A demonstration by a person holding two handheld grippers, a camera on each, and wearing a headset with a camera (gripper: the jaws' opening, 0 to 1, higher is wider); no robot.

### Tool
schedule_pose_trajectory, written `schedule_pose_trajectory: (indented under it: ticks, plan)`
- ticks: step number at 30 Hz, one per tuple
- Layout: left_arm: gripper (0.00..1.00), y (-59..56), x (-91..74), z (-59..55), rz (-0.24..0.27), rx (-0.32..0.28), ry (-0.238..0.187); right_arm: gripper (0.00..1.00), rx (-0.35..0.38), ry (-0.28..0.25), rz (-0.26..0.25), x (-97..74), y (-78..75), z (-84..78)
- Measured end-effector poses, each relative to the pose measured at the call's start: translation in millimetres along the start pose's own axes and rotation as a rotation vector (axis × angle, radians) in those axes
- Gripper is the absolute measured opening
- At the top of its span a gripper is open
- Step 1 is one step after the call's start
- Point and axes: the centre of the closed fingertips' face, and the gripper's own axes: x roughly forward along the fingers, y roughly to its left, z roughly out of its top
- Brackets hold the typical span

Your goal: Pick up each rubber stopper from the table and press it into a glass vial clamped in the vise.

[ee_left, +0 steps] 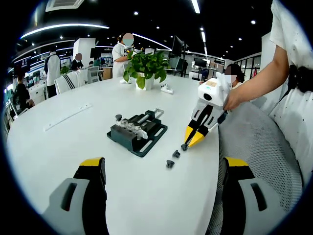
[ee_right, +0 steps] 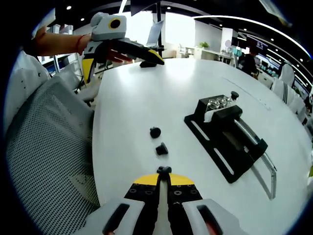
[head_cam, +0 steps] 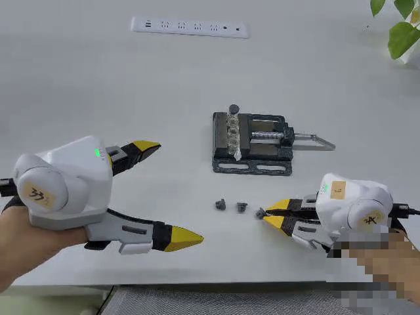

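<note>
Pinching a small dark stopper [head_cam: 260,213] btwn their yellow tips, the fingers of the R gripper [head_cam: 269,214] are closed on it, low over the white counter [head_cam: 98,85] at head-view right. In the right gripper view the stopper sits right at the tip ends, down by the counter surface; can't tell if it's lifted or touching.

Two more lie loose on the counter in a short row just left of the held one: second stopper [head_cam: 241,207] nearest, third stopper [head_cam: 220,205] just past it, close together but apart. All three sit on the near side of the vise [head_cam: 259,149], near it, not touching.

Vise is black and flat on the counter, w/ its screw and handle [head_cam: 315,139] pointing to head-view right. Its jaws clamp a row of clear glass vials [head_cam: 233,134], upright, side by side. The vial at the far end has a dark seated stopper [head_cam: 233,109] in its mouth; the others look open-topped.

L gripper [head_cam: 167,192] is at head-view left, above the counter, fingers spread wide and empty, well apart from stoppers and vise.

Bkgd: white power strip [head_cam: 189,27] lies along the far side of the counter, green plant [head_cam: 400,29] at far right, mesh chair [ee_right: 44,161] beside the counter edge.
</note>
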Motion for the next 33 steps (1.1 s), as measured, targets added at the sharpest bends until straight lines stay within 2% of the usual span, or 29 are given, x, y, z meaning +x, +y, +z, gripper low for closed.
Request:
schedule_pose_trajectory:
  ticks: [13, 27, 33]
  plan:
    - [0.99, 1.0, 1.0, -0.2, -0.003, -0.001, -0.002, 0.0, 0.001, 0.0, -0.008, -0.2, -0.4, 3.2]
    - [0.99, -1.8, 3.4, 5.0, -0.004, 0.001, -0.007, 0.0, 0.025, -0.008, -0.019, -1.9, -2.2, 4.0]
    - [0.99, -1.4, 3.7, 9.3, 0.0, 0.006, -0.013, 0.0, 0.048, -0.031, -0.035, -8.1, -5.8, 7.1]
